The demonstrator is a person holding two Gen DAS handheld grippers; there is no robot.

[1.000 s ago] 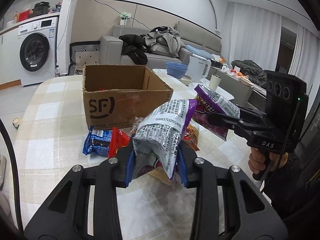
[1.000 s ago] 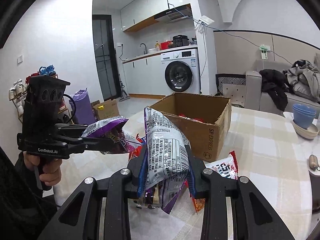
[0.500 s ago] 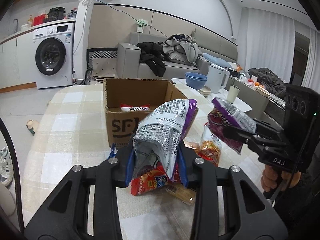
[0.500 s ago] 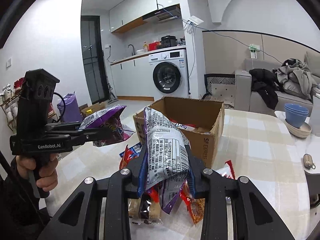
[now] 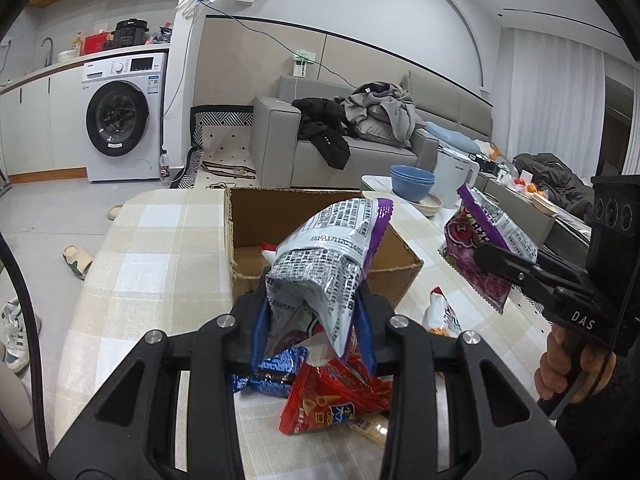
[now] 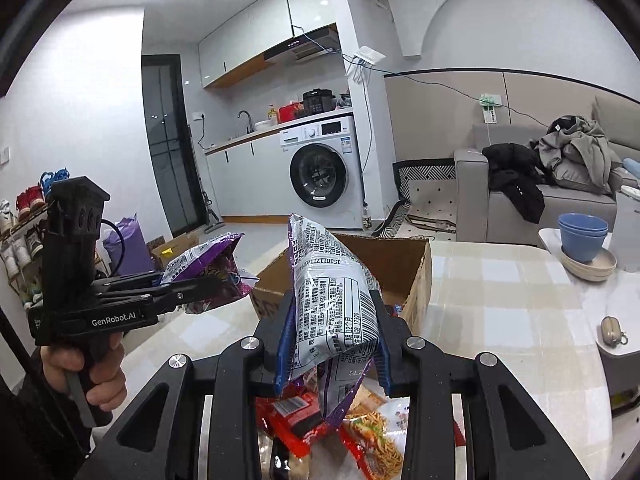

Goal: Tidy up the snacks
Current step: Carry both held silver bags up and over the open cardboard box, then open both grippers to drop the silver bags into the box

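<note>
While each hand holds its tool above the table covered in a beige-and-white checked cloth (image 5: 160,240), both claws are clenched on snack bags. The left gripper (image 5: 312,320) pinches a crinkled silver-and-purple foil snack bag (image 5: 332,248) between its blue-padded fingers (image 5: 259,332), the printed back of the bag facing the camera and its top tilted toward the open brown cardboard box (image 5: 400,256). In the right wrist view this same tool appears at the left, with a hand (image 6: 86,368) wrapped round its black pistol grip. The right gripper (image 6: 332,340) is likewise clamped on a second silver-and-purple foil snack bag (image 6: 332,292), which stands nearly upright between the pads; in the left wrist view that bag shows its purple printed front at the right, raised above the table beside the box. The box stands on the cloth with its flaps open, and a red-and-white packet (image 5: 267,251) lies inside it. On the table below the left tool lie a dark blue wrapped packet (image 5: 276,372) and a red triangular snack bag (image 5: 336,396), touching each other; a white-and-red packet (image 5: 442,312) rests just beside the box's near corner. Under the right tool a red packet (image 6: 296,420) and a packet picturing noodles (image 6: 380,440) lie together. Stacked blue bowls (image 6: 582,236) sit on a cream plate farther along the table.
</note>
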